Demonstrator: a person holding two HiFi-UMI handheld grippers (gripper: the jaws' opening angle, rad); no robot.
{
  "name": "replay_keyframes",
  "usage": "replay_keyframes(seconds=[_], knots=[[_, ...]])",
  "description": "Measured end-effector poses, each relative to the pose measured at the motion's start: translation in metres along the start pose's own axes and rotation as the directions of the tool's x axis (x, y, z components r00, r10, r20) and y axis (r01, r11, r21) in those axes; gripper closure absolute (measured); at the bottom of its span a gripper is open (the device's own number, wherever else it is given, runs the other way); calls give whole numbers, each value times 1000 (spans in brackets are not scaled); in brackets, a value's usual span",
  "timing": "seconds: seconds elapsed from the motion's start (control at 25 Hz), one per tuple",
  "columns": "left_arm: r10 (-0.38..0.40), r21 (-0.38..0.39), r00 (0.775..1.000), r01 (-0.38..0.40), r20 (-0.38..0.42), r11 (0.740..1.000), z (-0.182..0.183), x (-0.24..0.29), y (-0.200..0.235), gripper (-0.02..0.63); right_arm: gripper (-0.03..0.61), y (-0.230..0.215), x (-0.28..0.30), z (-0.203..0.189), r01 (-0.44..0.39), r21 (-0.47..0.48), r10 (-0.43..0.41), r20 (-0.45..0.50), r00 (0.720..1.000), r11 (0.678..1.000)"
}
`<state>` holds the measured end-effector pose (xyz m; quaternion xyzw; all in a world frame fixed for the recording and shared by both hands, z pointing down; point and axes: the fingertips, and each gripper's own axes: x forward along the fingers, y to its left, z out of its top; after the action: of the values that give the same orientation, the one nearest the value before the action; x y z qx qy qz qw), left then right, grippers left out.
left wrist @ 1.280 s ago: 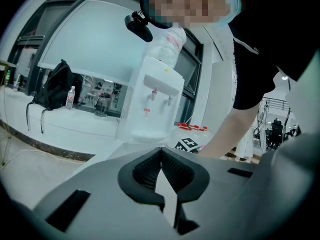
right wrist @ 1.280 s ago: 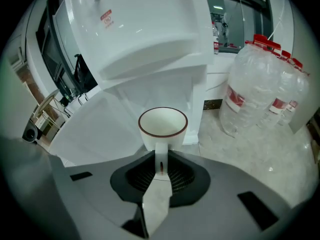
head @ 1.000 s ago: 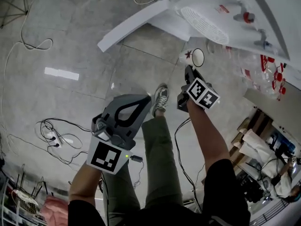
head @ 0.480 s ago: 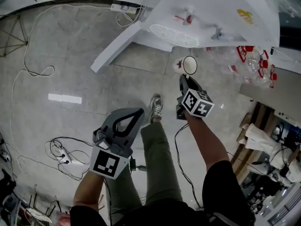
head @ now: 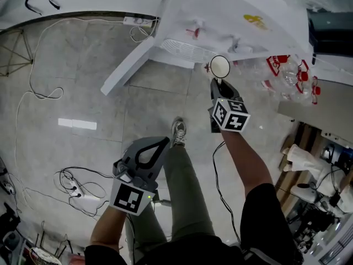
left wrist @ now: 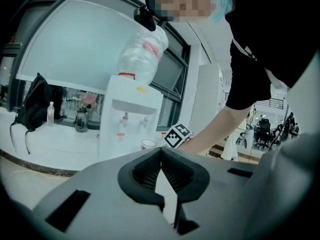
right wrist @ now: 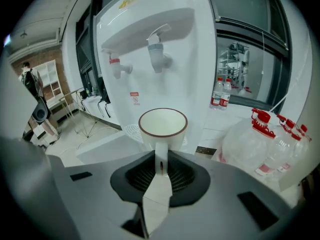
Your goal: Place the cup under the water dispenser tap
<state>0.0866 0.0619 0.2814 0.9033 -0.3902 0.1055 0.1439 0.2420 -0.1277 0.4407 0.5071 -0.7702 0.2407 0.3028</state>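
Two handheld grippers show from above, one in each of the person's hands. The right gripper (head: 219,83) is clenched on a white paper cup (head: 219,67), its jaws pinching a narrow white tab on the cup's near side. In the right gripper view the jaws (right wrist: 160,165) close on that tab, and the cup (right wrist: 162,126) stands upright just beyond them. Its mouth faces up, its rim is reddish brown, and its inside looks white and dry.

The left gripper (head: 157,143) sits lower and nearer the person's body, well apart from the cup. Its jaws are closed tip to tip with nothing between them, as the left gripper view (left wrist: 161,151) shows.

The cup is held in the air in front of a white water dispenser (right wrist: 165,34). It sits below the level of the two taps, a red one (right wrist: 116,64) on the left and a pale one (right wrist: 159,51) on the right. It is closer to the pale one. Behind the cup's lower left is the dispenser's round drip grille (right wrist: 131,130). From above, the cup's rim lies at the front edge of that grille (head: 187,49).

An upturned water bottle (left wrist: 142,51) tops the dispenser. Clear water bottles with red caps (right wrist: 260,144) stand to the dispenser's right. Cables (head: 71,181) trail across the grey tiled floor, and the person's shoe (head: 177,132) shows between the grippers.
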Motion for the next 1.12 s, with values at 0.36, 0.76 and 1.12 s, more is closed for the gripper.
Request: replay_keyframes(seconds=[0.36,0.76,1.12], knots=[[22,-8,1000,-22,2,1000,2,20,4,595,500,1,30,21,-59,-183,60,-5,998,981],[21,-20,1000,-21,-12,1000,-4,40,5,595,499,-6,46,25,-112,-248,119,12,993,962],[-11,-26,1000,10,-28,1000,-9,46,-5,594,494,-10,47,23,-115,-197,119,12,993,974]])
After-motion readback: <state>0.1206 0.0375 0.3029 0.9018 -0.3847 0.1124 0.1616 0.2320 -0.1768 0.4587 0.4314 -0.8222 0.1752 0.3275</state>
